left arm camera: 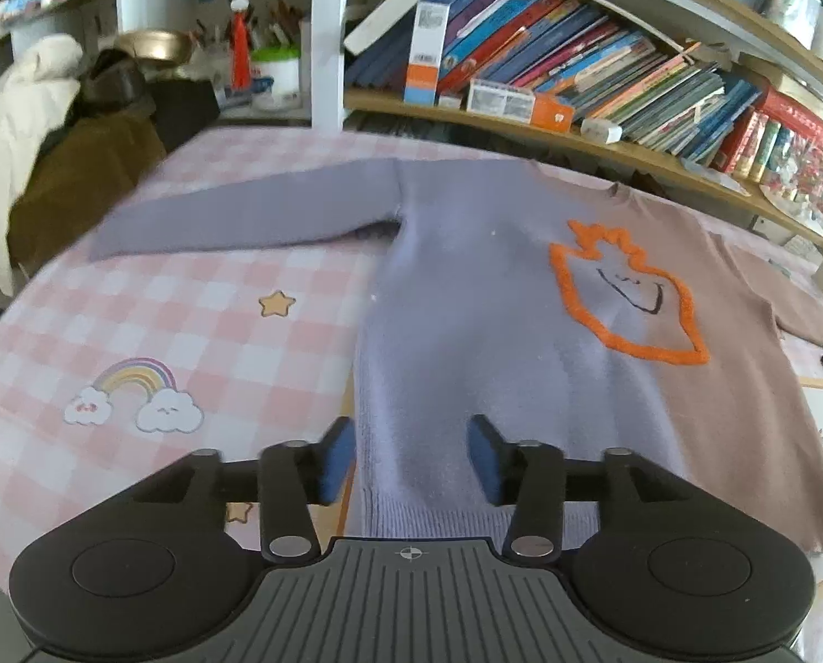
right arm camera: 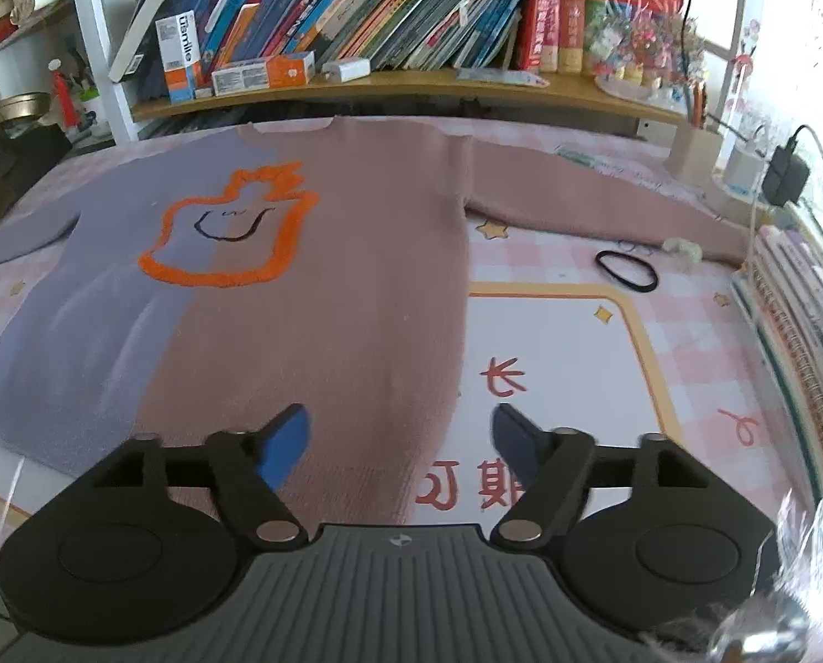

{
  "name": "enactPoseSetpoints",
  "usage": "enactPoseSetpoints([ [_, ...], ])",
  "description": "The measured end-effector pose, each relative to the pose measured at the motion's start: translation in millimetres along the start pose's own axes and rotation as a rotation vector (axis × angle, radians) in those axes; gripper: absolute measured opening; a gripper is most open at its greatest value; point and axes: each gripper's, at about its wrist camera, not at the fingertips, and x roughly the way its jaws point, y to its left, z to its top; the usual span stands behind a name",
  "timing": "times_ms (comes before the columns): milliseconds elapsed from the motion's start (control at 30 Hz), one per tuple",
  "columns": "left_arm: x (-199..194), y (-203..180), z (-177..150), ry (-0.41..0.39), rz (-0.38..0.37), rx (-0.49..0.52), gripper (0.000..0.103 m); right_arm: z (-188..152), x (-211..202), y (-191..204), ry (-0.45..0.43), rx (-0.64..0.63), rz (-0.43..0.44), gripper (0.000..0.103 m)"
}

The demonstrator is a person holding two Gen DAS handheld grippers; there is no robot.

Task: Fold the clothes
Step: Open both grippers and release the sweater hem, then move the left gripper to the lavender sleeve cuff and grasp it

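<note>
Sweater (right arm camera: 301, 287) is laid flat on the tabletop (right arm camera: 566, 364), sleeves spread out to both sides, neck at the far end and hem at the near end. The left gripper (left arm camera: 410, 456) is held wide open over the purple hem corner. The right gripper (right arm camera: 400, 442) is held wide open over the pink hem edge. Nothing is gripped yet. Each corner is nearest its own gripper.

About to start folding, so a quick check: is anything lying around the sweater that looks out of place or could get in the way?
One thing: a black elastic hair tie lies on the pink checked mat, just below the two-tone lilac and dusty-pink knit sweater's pink sleeve. The sweater itself lies flat, sleeves spread.
</note>
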Motion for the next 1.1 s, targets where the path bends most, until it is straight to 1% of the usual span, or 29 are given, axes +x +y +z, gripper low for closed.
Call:
enactPoseSetpoints([
  [33,-2.8,-1.6,-0.6,-0.003,0.007,0.003,0.063,-0.6,-0.8,0.2,-0.004,-0.002,-0.013,0.088],
  [67,-5.7,-3.1,-2.1,-0.008,0.014,0.003,0.068,-1.7,-1.3,0.1,-0.006,-0.003,-0.027,0.092],
  [167,-13.0,-7.5,-8.0,-0.025,0.024,0.011,0.073,-6.1,-3.0,-0.6,-0.004,0.003,-0.062,0.098],
  [267,-17.8,-10.4,-13.3,-0.033,0.047,0.024,0.079,-9.4,-6.5,0.1,-0.013,0.003,-0.077,0.099],
  [433,-23.8,-1.9,-17.0,-0.043,0.062,0.002,0.080,-10.6,-13.8,5.2,-0.047,-0.009,-0.081,0.100],
  [533,-19.9,-0.6,-15.9,-0.041,0.038,0.025,0.080,-10.4,-15.9,8.3,-0.055,-0.010,-0.085,0.100],
  [800,-9.0,2.3,-12.9,-0.035,-0.029,0.089,0.080,-10.1,-16.3,18.4,-0.048,0.046,-0.147,0.101],
  [867,-6.2,3.0,-12.1,-0.033,-0.046,0.105,0.080,-10.4,-16.1,25.0,-0.046,0.067,-0.167,0.101],
  [1000,-0.1,22.5,-1.9,-0.036,-0.081,0.125,0.080,-10.3,-16.1,45.7,-0.037,0.104,-0.203,0.101],
  [1100,5.3,37.8,8.4,-0.044,-0.102,0.143,0.080,-7.6,-18.2,67.7,-0.048,0.115,-0.223,0.101],
])
